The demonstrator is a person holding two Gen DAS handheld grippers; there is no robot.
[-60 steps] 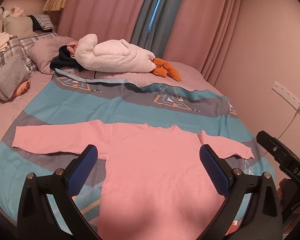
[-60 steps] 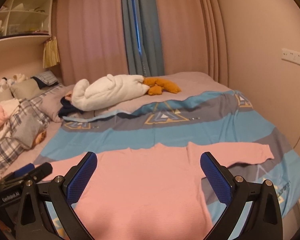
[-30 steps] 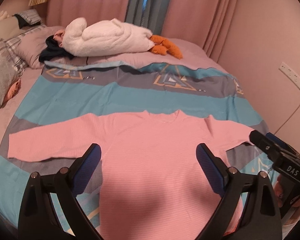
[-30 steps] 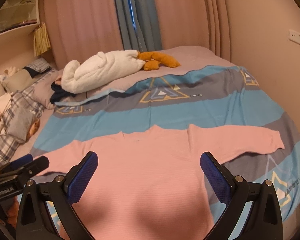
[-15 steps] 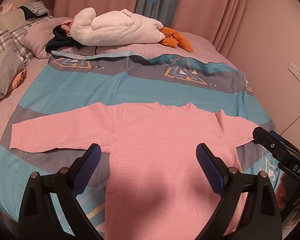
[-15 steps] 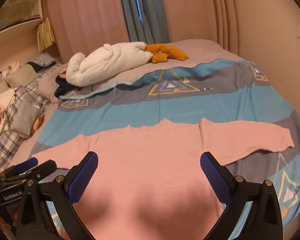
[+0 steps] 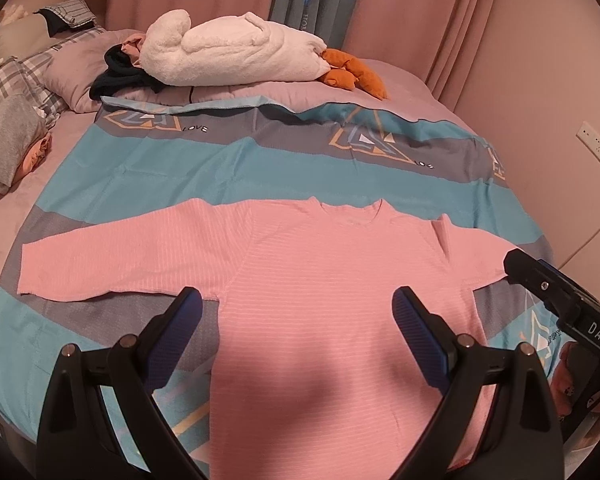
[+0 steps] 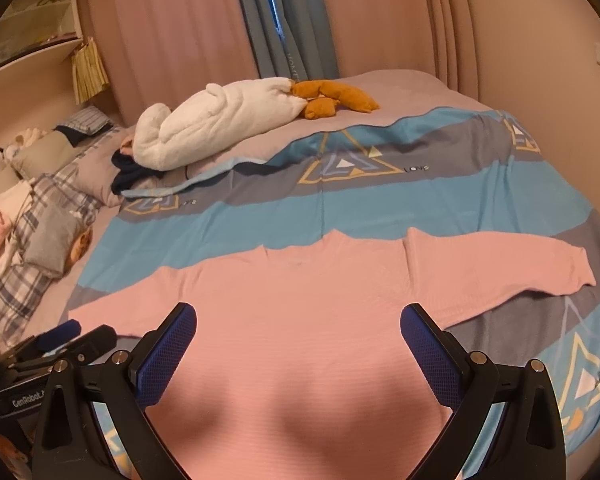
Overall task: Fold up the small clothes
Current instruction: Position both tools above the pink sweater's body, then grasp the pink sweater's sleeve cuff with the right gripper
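A pink long-sleeved top (image 7: 332, 280) lies flat on the bed, front up, both sleeves spread out to the sides. It also shows in the right wrist view (image 8: 300, 312). My left gripper (image 7: 296, 312) is open and empty, held above the top's body. My right gripper (image 8: 298, 328) is open and empty, also above the body. The right gripper's body shows at the right edge of the left wrist view (image 7: 560, 304). The left gripper's fingers (image 8: 60, 332) show at the lower left of the right wrist view.
A blue and grey patterned bedspread (image 7: 260, 160) covers the bed. A white plush (image 7: 236, 52) with orange feet (image 7: 352, 72) lies at the far side. Pillows and folded clothes (image 7: 8, 136) sit at the left. A wall (image 7: 560, 100) runs along the right.
Both grippers have drawn back and risen slightly over the top, so more of the sleeves shows. The top has not moved. Both stay open.
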